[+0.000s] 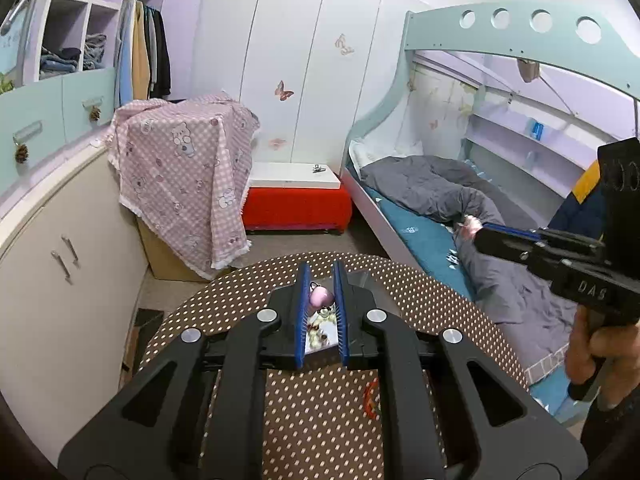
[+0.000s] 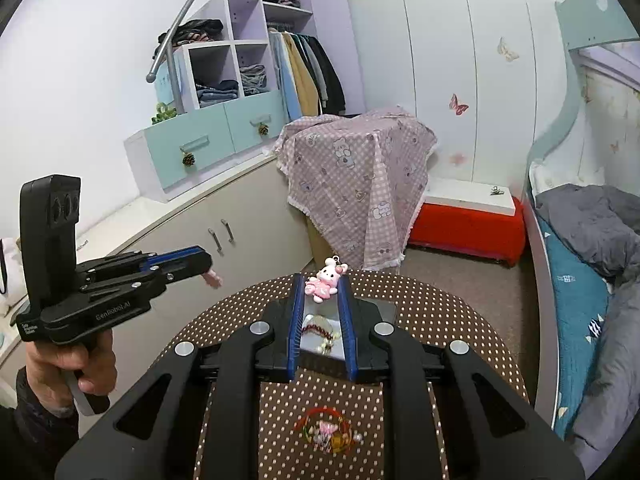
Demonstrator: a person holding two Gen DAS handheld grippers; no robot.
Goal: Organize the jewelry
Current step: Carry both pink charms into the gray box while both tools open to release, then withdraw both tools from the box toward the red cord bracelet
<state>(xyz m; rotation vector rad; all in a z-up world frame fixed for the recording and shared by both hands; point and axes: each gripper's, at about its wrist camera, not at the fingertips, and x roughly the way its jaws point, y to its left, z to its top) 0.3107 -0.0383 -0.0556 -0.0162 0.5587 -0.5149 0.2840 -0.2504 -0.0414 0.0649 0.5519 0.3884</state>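
Between the right claw [image 2: 322, 294] tips, pink bunny charm [image 2: 323, 280] pinched, left claw [image 1: 320, 298] pinching a pink charm [image 1: 318, 297].

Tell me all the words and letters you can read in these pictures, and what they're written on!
"DAS" – on the side of the black right gripper, seen from the left wrist camera.
"GenRobot.AI" – on the side of the black left gripper, seen from the right wrist camera.
A small white label on that gripper's rear end is too small to read.
The white mark on the teal bed sheet is too blurred to read.
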